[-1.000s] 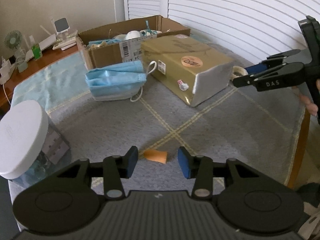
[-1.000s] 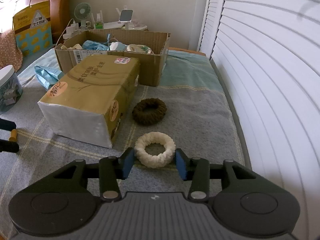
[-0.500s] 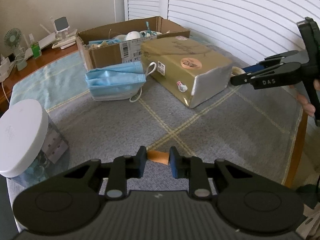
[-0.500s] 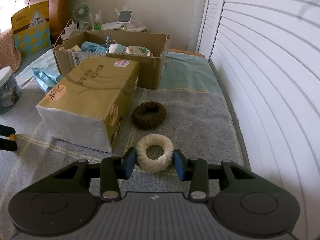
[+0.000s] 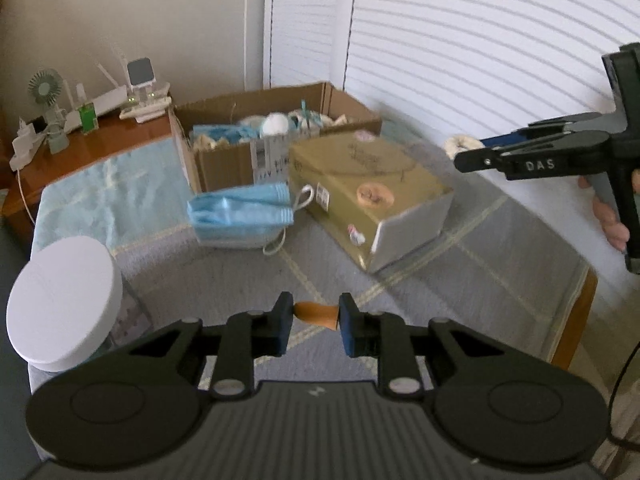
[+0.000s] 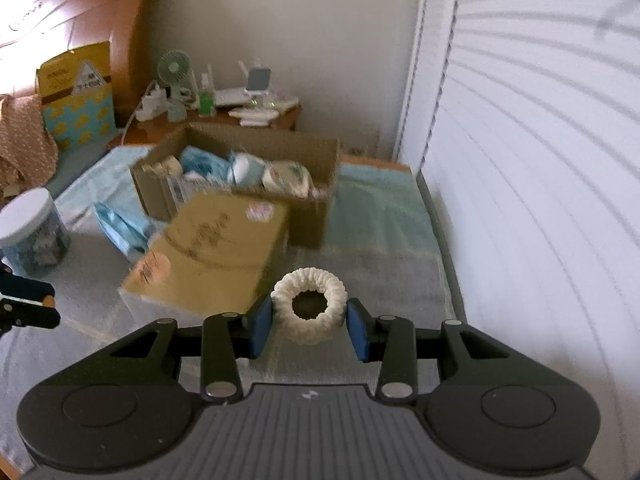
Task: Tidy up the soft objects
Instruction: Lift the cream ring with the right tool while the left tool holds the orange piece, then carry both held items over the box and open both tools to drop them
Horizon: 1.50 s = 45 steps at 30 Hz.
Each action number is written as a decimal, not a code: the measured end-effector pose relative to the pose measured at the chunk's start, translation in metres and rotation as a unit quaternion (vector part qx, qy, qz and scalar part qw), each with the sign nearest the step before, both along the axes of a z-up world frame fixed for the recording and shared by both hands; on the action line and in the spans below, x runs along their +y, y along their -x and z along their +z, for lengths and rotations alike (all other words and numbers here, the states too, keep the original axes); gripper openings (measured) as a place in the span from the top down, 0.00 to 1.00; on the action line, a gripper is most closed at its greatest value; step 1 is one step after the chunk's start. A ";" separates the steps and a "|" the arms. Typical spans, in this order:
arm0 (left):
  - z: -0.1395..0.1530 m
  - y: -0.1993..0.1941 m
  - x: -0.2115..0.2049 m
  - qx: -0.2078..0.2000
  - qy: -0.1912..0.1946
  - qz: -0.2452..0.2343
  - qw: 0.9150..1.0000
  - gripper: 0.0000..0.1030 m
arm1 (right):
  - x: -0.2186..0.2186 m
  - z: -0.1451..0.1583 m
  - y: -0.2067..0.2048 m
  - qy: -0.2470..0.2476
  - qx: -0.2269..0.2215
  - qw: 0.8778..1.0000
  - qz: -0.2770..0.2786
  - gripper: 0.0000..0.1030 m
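Note:
My left gripper (image 5: 314, 322) is shut on a small orange soft piece (image 5: 316, 314) and holds it above the grey cloth. My right gripper (image 6: 308, 318) is shut on a cream scrunchie (image 6: 309, 304), lifted off the cloth. The brown scrunchie shows only as a dark patch through the cream ring's hole. In the left wrist view the right gripper (image 5: 476, 151) hangs at the right with the cream scrunchie (image 5: 462, 145) at its tip. An open cardboard box (image 5: 224, 160) holding soft items stands at the back. A stack of blue face masks (image 5: 242, 214) lies before it.
A gold tissue pack (image 5: 368, 196) lies mid-cloth beside the box. A white-lidded jar (image 5: 60, 300) stands at the left. A wooden side table (image 5: 80, 148) with a small fan and gadgets is behind. White shutters (image 6: 540, 160) run along the right. Fingers of a hand (image 5: 612, 220) grip the right tool.
My left gripper closed on the orange piece and rose with it. The right gripper tightened on the cream scrunchie and lifted it off the cloth, so it now hangs over the brown one.

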<state>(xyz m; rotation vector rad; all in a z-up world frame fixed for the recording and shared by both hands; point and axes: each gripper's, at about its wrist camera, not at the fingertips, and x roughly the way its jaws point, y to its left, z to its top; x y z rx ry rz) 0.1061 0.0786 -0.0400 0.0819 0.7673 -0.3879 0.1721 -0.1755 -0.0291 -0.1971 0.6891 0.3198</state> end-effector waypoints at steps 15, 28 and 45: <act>0.008 -0.004 -0.002 -0.030 0.032 0.018 0.999 0.78 | 0.041 0.031 -0.091 0.001 -0.016 0.999 0.052 0.56; 0.003 -0.023 0.005 -0.021 0.026 0.028 0.999 0.78 | 0.063 0.008 -0.176 -0.009 0.020 0.999 0.050 0.33; 0.031 -0.054 -0.010 -0.035 0.008 0.016 0.999 0.78 | 0.025 0.017 -0.062 -0.053 0.010 0.998 0.017 0.00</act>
